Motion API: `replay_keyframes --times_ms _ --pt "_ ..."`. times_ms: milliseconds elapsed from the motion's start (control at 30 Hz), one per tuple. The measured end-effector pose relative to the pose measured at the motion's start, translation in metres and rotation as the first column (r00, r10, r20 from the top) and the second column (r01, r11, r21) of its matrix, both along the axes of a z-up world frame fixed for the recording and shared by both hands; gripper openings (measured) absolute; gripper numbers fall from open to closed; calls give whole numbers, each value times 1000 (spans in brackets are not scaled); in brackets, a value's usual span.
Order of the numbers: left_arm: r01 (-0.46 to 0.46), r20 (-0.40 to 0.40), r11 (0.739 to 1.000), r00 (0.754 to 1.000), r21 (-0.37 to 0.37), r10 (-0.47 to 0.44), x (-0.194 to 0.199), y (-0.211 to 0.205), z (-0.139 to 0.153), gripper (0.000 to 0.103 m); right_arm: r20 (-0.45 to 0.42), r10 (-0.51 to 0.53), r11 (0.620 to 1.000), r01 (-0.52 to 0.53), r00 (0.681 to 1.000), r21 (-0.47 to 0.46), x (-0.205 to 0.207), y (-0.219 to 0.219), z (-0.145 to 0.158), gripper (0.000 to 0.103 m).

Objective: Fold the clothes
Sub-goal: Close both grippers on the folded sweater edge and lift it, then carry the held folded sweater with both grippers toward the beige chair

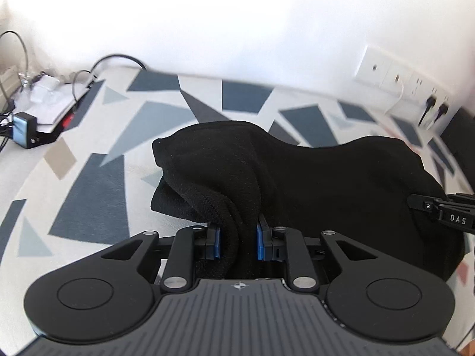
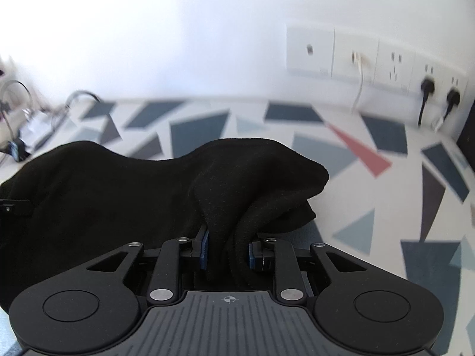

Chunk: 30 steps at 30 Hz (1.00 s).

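Judging from how the black garment (image 1: 311, 184) lies, the fold is only begun: its near edge is pinched by the left claw (image 1: 238, 241) and by the right claw (image 2: 227, 249), each narrowed onto a bunch of cloth, while the rest is draped in a hump on the patterned surface (image 1: 98, 195) near the wall sockets (image 2: 371, 56). Carrying the edge over, laying it down and flattening are judged left to do.

Left wrist camera: sits behind its own gripper (image 1: 239, 241), angled down, very near the black garment (image 1: 297, 184). Right wrist camera: likewise behind its gripper (image 2: 227, 247), close to the same cloth. Both face the wall sockets (image 2: 371, 59) and share the patterned surface (image 1: 98, 195).
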State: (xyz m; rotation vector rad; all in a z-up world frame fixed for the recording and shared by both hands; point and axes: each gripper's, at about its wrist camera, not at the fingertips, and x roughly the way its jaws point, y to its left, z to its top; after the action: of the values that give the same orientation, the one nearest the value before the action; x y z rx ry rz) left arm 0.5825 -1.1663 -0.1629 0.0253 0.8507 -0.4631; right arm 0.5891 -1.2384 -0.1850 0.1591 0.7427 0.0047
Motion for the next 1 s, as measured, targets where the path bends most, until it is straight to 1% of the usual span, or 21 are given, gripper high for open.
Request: replay_keyframes --times_ms 100,200,367,533,633,767,867,1000 --pt "-34 29 999 999 -17 35 -17 9 15 22 64 7 1000 -7 998 4 -13 -3 19 21" --pt "-73 61 997 995 -22 74 -41 19 29 22 109 34 999 -34 993 -3 -28 -5 33 21" --pt "-138 120 990 983 -30 141 -93 36 50 22 153 115 993 -112 982 -28 -57 -3 52 21" --pt "-222 140 974 964 -41 226 -153 52 58 22 182 209 978 -200 961 -67 -93 3 67 21" --pt "-287 128 957 948 -46 290 -185 68 57 22 197 278 960 -263 940 -98 -115 9 74 21" --pt "-370 103 927 922 -54 374 -221 98 57 22 199 355 934 -340 913 -109 -140 26 79 21" --pt "-423 98 905 900 -51 426 -243 120 60 22 196 406 914 -391 893 -110 -154 45 84 21" --pt "-483 100 874 869 -51 485 -262 148 64 22 199 462 887 -450 864 -107 -166 74 92 21"
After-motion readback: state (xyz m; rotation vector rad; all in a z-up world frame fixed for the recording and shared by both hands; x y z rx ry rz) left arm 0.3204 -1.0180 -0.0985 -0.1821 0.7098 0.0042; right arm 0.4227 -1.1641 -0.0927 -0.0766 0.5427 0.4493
